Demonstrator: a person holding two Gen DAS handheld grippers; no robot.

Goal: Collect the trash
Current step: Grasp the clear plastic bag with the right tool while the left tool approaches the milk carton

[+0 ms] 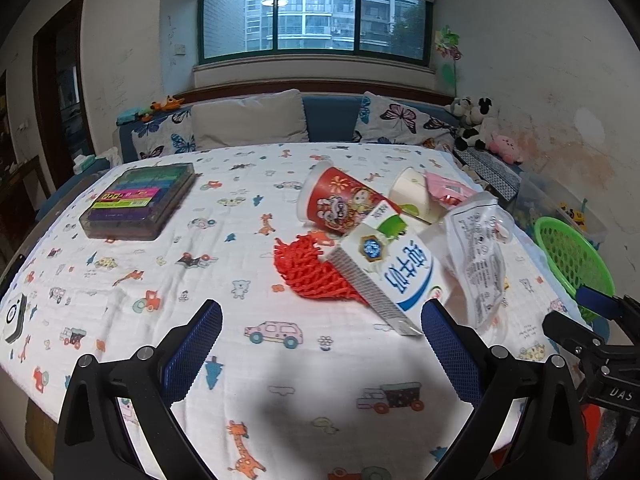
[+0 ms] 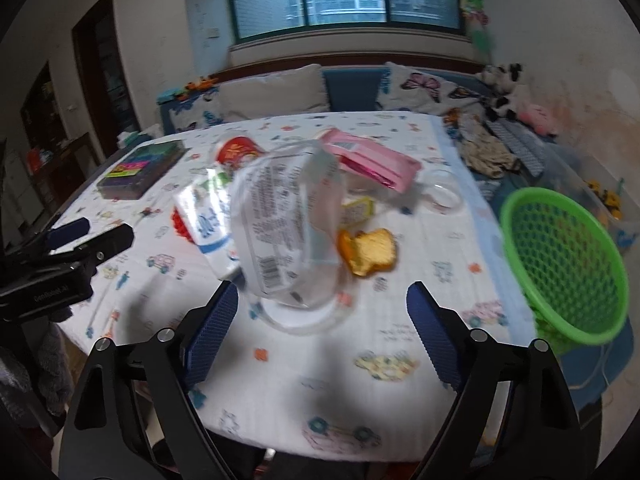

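Trash lies on the patterned tablecloth (image 1: 224,240): a white milk carton (image 1: 384,276), a red foam net (image 1: 308,268) under it, a red paper cup (image 1: 340,200) on its side, a white cup (image 1: 412,194), a pink wrapper (image 2: 372,160) and a clear plastic bag (image 2: 288,224). An orange bread-shaped piece (image 2: 370,254) lies beyond the bag. A green basket (image 2: 564,264) stands at the table's right edge. My left gripper (image 1: 322,324) is open and empty, just short of the carton. My right gripper (image 2: 322,304) is open, with the bag just ahead of its fingers.
A clear box of coloured items (image 1: 140,200) sits at the table's far left. A small white device (image 1: 14,316) lies at the left edge. A sofa with cushions (image 1: 248,120) and plush toys (image 1: 472,124) stands behind the table.
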